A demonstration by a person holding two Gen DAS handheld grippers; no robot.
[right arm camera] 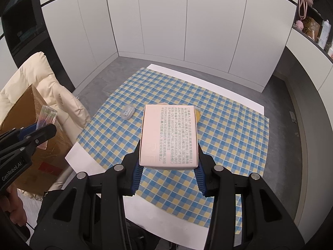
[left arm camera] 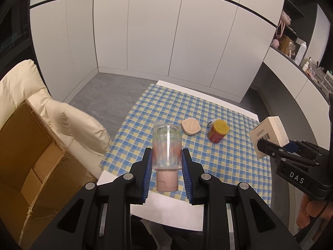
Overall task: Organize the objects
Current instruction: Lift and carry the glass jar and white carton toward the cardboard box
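My left gripper [left arm camera: 166,152] is shut on a clear bottle [left arm camera: 166,145] with a pink cap, the cap end toward the camera. In the right wrist view the left gripper [right arm camera: 41,129] holds the bottle [right arm camera: 46,116] beside and above an open cardboard box [right arm camera: 27,112]. My right gripper [right arm camera: 168,148] is shut on a pale pink printed carton [right arm camera: 168,137], held above the checked cloth [right arm camera: 229,135]. From the left wrist view, the right gripper [left arm camera: 270,145] and its carton [left arm camera: 268,131] hang at the right. A person's hand holds its handle.
On the cloth lie a pale oval lid [left arm camera: 191,126], a red jar with a yellow lid [left arm camera: 218,133] and a small clear case [right arm camera: 128,112]. The cardboard box [left arm camera: 27,156] rests on a cream cushioned chair [left arm camera: 72,125] left of the white table [right arm camera: 87,158]. Shelves run along the right wall.
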